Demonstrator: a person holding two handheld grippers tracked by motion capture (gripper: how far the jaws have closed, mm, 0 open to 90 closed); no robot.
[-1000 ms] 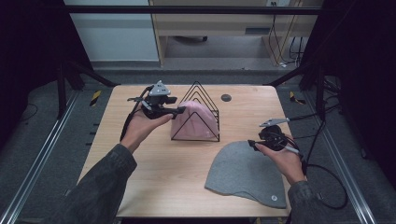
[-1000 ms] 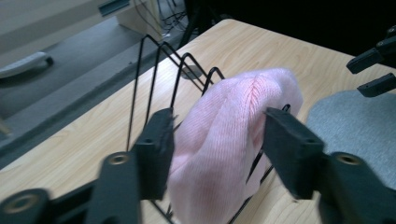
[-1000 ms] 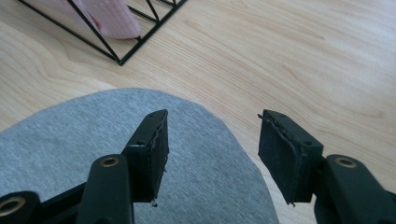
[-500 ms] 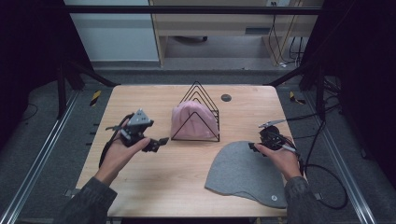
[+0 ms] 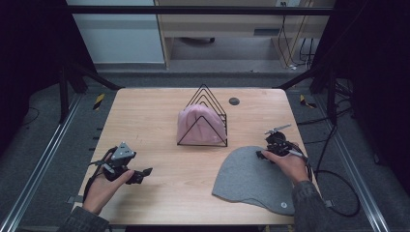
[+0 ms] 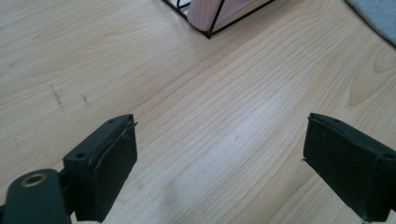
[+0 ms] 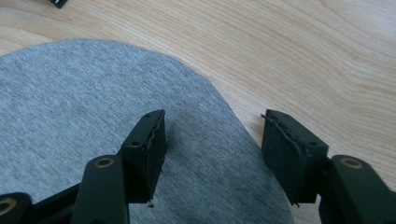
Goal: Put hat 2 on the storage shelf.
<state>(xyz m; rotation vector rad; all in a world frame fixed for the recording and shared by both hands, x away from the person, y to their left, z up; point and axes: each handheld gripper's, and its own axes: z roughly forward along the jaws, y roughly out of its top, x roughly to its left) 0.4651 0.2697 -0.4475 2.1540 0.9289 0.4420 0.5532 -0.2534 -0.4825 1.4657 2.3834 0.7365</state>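
A pink hat [image 5: 200, 123] sits inside a black wire rack [image 5: 203, 96] at the middle of the wooden table [image 5: 145, 111]. A grey hat [image 5: 251, 179] lies flat at the front right. My left gripper [image 5: 142, 174] hovers low over bare wood at the front left. Its jaws have just been opening and stand wide with nothing between them [image 6: 219, 158]; the rack's corner [image 6: 210, 30] and pink hat [image 6: 219, 9] lie ahead. My right gripper [image 5: 261, 154] is at the grey hat's far right edge. Its jaws [image 7: 212, 149] have just been closing and straddle the cloth's rim [image 7: 70, 116] without pinching it.
A small dark round disc [image 5: 234, 101] lies on the table behind the rack. Black cables [image 5: 338, 183] trail off the table's right side onto the floor. Metal frame rails run along both sides of the table.
My left hand has left the pink hat in the rack and swung down to the front left, its jaws now wide. The right hand has sunk slightly at the grey hat's edge.
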